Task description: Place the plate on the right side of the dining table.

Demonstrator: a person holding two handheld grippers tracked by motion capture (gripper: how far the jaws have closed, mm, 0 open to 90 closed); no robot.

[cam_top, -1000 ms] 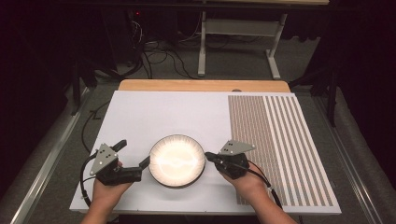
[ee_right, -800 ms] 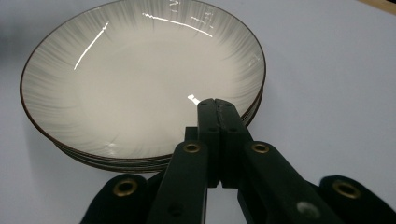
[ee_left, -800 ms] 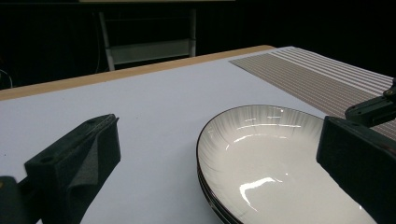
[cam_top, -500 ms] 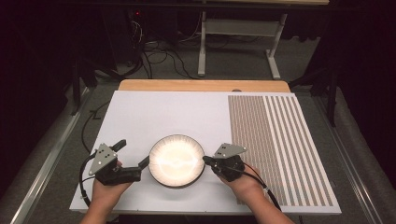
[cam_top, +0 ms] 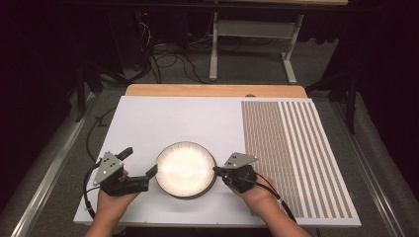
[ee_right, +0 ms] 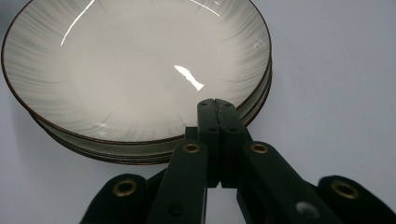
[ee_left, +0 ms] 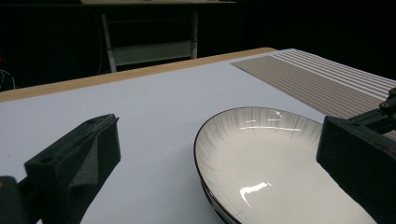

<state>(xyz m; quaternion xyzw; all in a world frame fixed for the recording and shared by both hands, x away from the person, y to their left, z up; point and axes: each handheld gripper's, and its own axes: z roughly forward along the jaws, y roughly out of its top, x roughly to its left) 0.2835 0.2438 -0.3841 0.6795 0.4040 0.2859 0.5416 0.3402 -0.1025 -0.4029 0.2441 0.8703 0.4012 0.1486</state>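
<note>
A stack of shallow white plates (cam_top: pixel 186 169) with thin dark rims is seen resting on a white board (cam_top: pixel 163 118) that covers a wooden table, near the edge closest to the person. In the right gripper view, at least three plates (ee_right: pixel 135 70) are counted in the stack, nested one inside the other. The left gripper (cam_top: pixel 141 165) is held just beside the left rim of the stack, its two black jaws spread wide apart; in the left gripper view one jaw is seen over the bare board and the other over the near edge of the top plate (ee_left: pixel 280 163), with nothing pinched between them. The right gripper (cam_top: pixel 217 171) is held at the right rim of the stack with its jaws pressed together, and in the right gripper view their joined tips (ee_right: pixel 217 109) are seen over the rim of the top plate; whether the rim is touched cannot be told. A panel of fine brown and white stripes (cam_top: pixel 291 153) is laid over the right part of the board, well apart from the plates.
</note>
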